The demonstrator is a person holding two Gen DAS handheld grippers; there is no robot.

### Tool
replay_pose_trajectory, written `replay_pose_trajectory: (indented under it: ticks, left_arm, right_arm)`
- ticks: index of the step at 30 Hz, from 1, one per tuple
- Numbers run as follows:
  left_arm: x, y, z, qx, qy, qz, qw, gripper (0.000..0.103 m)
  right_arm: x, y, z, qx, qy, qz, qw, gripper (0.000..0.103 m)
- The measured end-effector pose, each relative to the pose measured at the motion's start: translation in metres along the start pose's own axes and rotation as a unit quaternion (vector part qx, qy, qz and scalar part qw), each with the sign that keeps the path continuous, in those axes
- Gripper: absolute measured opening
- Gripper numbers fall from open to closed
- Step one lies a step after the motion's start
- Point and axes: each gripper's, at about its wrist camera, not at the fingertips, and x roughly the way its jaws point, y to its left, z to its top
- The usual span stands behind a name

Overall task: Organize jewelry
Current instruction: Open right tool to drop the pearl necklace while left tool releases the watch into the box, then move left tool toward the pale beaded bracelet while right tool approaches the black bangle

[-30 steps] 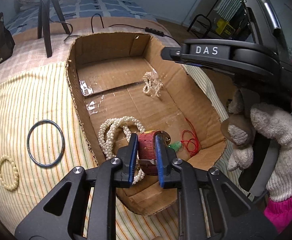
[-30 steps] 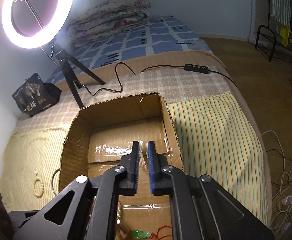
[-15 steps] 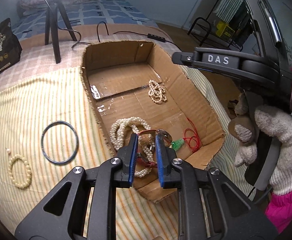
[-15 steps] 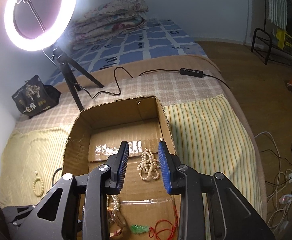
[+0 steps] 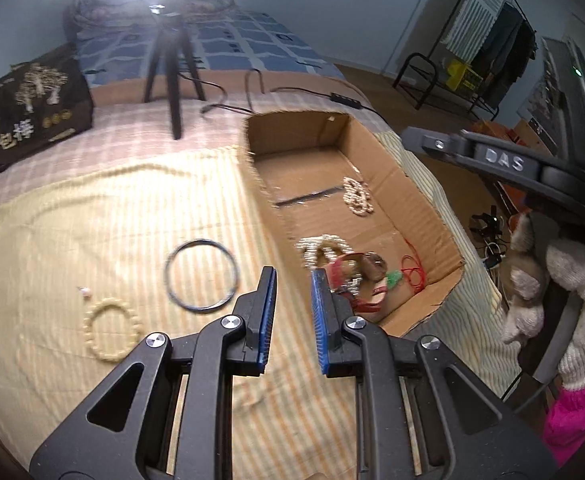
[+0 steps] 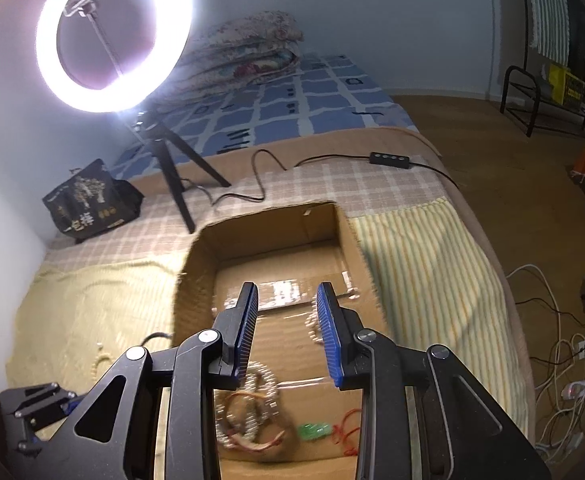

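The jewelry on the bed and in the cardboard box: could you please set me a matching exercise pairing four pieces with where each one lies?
Things:
1. dark bangle
2. cream bead bracelet
3. small bead string
4. green pendant on a red cord

Places:
A. inside the box, alone toward its far half
B. inside the box, near its closest corner
C. on the striped cloth, just left of the box
D. on the striped cloth, farthest left of the box

Pairs: 1-C, 2-D, 3-A, 4-B

Bare striped cloth fills the frame's left half above the dark ring and bead bracelet. At right centre, the cardboard box walls fence its floor, open from above; tripod stands upper centre.
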Motion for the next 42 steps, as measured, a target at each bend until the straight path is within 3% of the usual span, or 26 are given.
replay_pose_trajectory:
  ticks: [15, 25, 27, 29, 35, 42]
  left_arm:
    - [-0.049, 0.097, -0.022, -0.058, -0.022, 0.065, 0.9960, 0.015]
    - [-0.045, 0.141, -0.042, -0.089, 0.007, 0.082, 0.9926, 0.015]
    - [-0.041, 0.146, -0.046, -0.092, 0.015, 0.083, 0.9921, 0.015]
    - [-0.036, 0.151, -0.050, -0.098, 0.026, 0.079, 0.9917, 0.022]
    - [-0.026, 0.155, -0.057, -0.116, 0.038, 0.065, 0.9904, 0.054]
    - [-0.009, 0.155, -0.062, -0.121, 0.055, 0.066, 0.9889, 0.059]
  right_arm:
    - [-0.014, 0.090, -0.025, -0.070, 0.014, 0.074, 0.995, 0.029]
    - [0.018, 0.140, -0.050, -0.119, 0.068, 0.093, 0.986, 0.029]
    - [0.024, 0.145, -0.054, -0.125, 0.082, 0.092, 0.984, 0.035]
    - [0.033, 0.150, -0.058, -0.128, 0.098, 0.087, 0.983, 0.050]
    - [0.053, 0.155, -0.064, -0.113, 0.130, 0.067, 0.983, 0.065]
    - [0.078, 0.148, -0.061, -0.081, 0.169, 0.043, 0.981, 0.073]
